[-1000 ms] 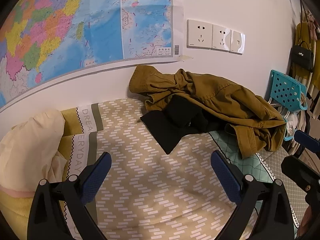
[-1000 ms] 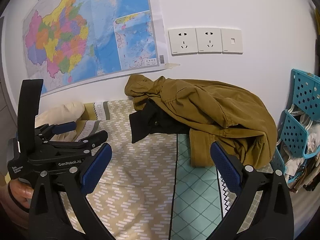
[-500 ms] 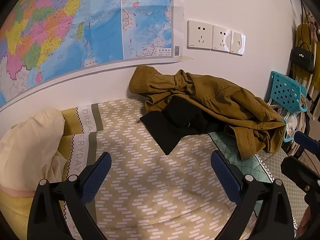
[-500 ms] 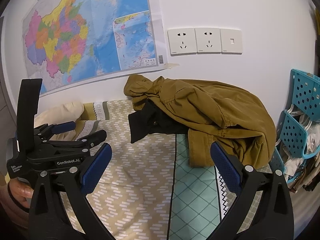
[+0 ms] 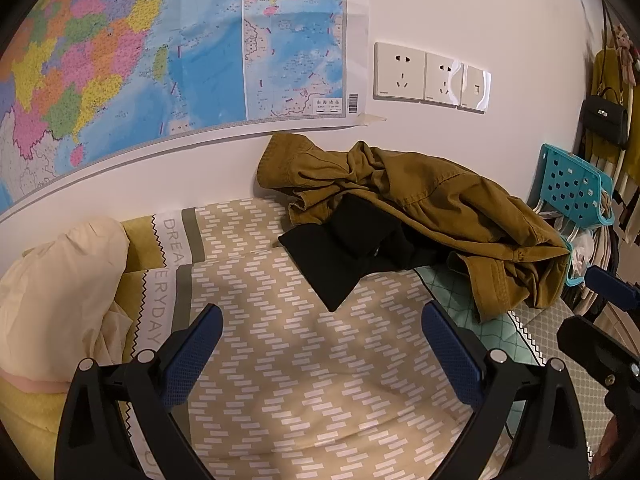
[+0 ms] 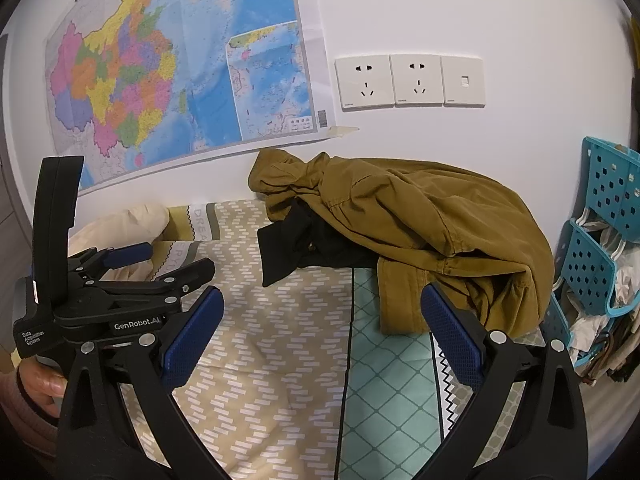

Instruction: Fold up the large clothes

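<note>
A crumpled mustard-brown jacket (image 5: pixel 432 200) (image 6: pixel 416 220) lies heaped on the bed against the wall, over a black garment (image 5: pixel 340 256) (image 6: pixel 296 248) that sticks out to the left. My left gripper (image 5: pixel 320 344) hovers open above the patterned bedspread, short of the clothes, nothing between its fingers. My right gripper (image 6: pixel 320 328) is also open and empty, in front of the jacket's lower hem. In the right wrist view the left gripper (image 6: pixel 160 258) shows at the left, held by a hand (image 6: pixel 40 384).
The bedspread (image 5: pixel 304 360) (image 6: pixel 264 360) is tan with white dashes, and teal lattice to the right. A cream pillow (image 5: pixel 60 280) lies at the left. A map (image 5: pixel 160 48) and wall sockets (image 5: pixel 432 76) hang above. A blue perforated rack (image 6: pixel 600 240) stands right.
Both views have shifted very slightly; the clothes pile and both open grippers keep nearly the same places.
</note>
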### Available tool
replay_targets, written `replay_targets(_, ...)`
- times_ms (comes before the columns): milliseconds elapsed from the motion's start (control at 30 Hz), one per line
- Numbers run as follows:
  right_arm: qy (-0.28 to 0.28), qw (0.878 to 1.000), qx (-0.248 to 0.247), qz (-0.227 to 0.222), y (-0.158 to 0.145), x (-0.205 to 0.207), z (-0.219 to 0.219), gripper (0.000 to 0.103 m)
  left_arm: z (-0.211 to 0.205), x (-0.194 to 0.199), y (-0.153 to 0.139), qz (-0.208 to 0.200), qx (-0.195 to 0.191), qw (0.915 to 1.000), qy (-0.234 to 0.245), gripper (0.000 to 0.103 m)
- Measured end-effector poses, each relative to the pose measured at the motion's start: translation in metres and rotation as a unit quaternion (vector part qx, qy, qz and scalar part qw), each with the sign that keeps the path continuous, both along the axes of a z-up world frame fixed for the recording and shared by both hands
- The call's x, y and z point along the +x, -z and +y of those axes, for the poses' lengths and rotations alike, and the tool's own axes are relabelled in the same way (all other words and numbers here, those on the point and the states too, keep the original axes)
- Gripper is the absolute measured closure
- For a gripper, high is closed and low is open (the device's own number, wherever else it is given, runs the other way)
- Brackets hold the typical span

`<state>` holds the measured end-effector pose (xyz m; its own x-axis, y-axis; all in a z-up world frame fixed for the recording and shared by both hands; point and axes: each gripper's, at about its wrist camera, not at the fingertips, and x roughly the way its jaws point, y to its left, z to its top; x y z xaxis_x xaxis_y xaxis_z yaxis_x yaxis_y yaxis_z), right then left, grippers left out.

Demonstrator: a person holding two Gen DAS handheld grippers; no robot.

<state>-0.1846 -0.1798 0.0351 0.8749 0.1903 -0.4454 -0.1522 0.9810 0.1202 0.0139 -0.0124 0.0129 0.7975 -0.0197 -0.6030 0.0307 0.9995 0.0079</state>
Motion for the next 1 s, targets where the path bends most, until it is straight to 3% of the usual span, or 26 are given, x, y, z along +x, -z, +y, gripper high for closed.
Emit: replay_targets(1000,0.000,1.000,-0.010,0.004,-0.0001,0.0038,-0.0003,0.006,-0.0012,0.0002,-0.0033,-0.005,-0.008,0.9999,0.003,0.007)
